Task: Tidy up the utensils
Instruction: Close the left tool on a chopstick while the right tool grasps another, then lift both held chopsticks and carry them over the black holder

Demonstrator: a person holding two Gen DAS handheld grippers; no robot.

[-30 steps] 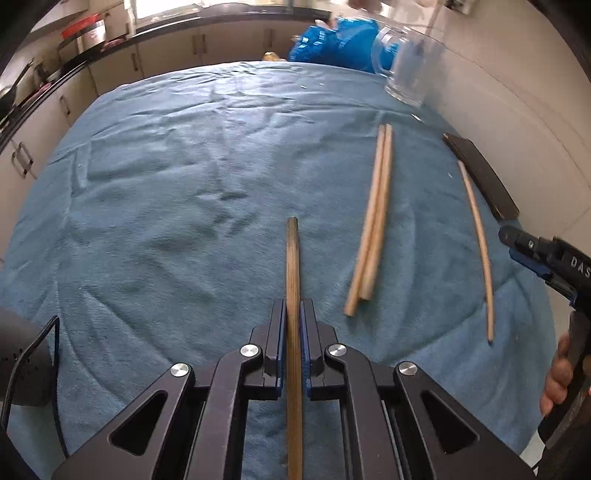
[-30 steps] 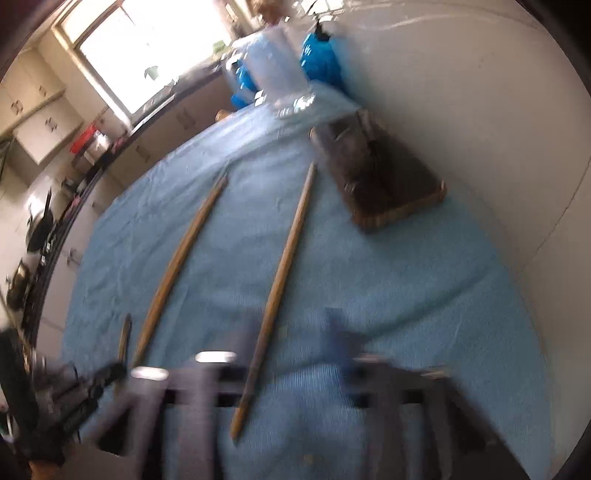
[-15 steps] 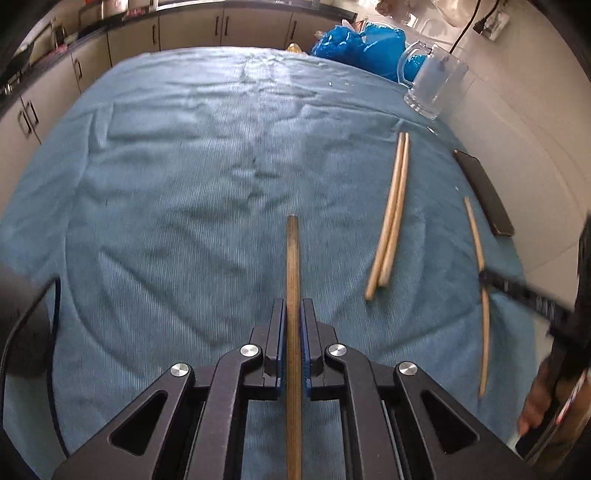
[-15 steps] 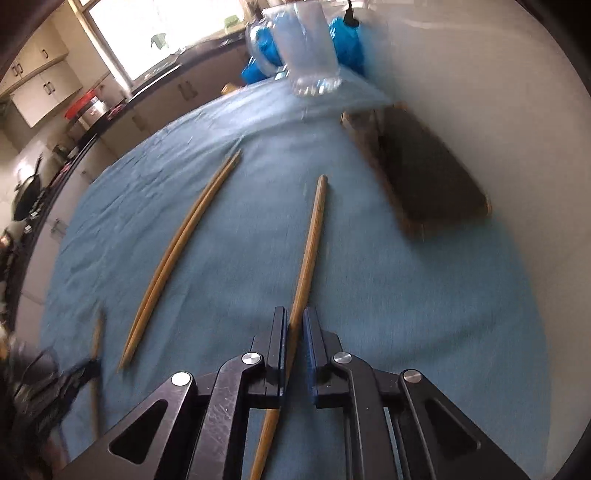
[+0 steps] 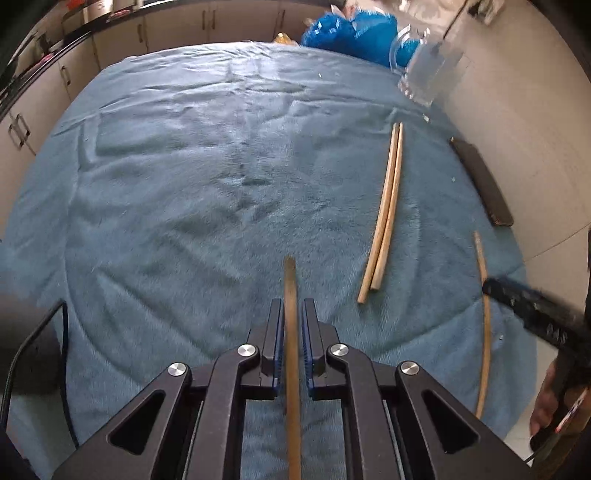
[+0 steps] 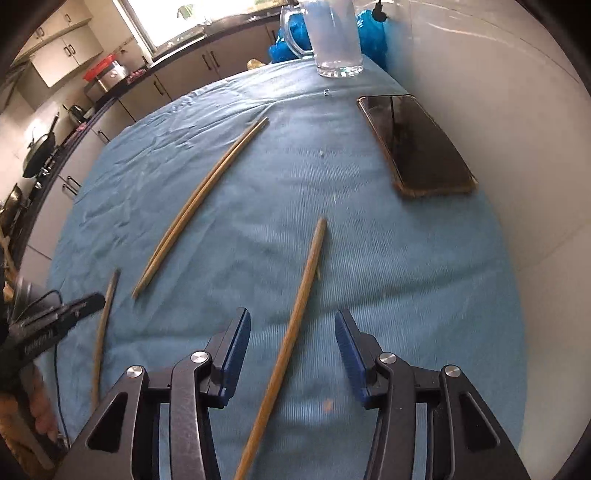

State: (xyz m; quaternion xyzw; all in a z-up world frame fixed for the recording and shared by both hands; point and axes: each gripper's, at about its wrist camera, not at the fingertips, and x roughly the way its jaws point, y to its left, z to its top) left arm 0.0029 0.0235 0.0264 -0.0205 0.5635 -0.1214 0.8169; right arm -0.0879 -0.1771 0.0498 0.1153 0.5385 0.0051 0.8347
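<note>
My left gripper [image 5: 291, 317] is shut on a wooden chopstick [image 5: 290, 280] that sticks out ahead of the pads above the blue cloth [image 5: 184, 184]. A pair of chopsticks [image 5: 386, 210] lies side by side to its right. In the right wrist view my right gripper [image 6: 291, 328] is opening. A single chopstick [image 6: 303, 295] lies on the cloth between the pads, which do not touch it. The pair [image 6: 199, 199] lies to the left of it. Further left is the left gripper [image 6: 74, 306] with its chopstick [image 6: 105, 314].
A glass mug [image 6: 334, 37] stands at the far end of the table by the wall. A dark phone [image 6: 413, 144] lies flat along the right edge. A blue bag [image 5: 351, 33] sits behind the mug. Kitchen cabinets line the far left.
The right gripper's jaws were closed around the single chopstick half a second ago and now stand apart, with the stick lying on the cloth. The left gripper still holds its chopstick.
</note>
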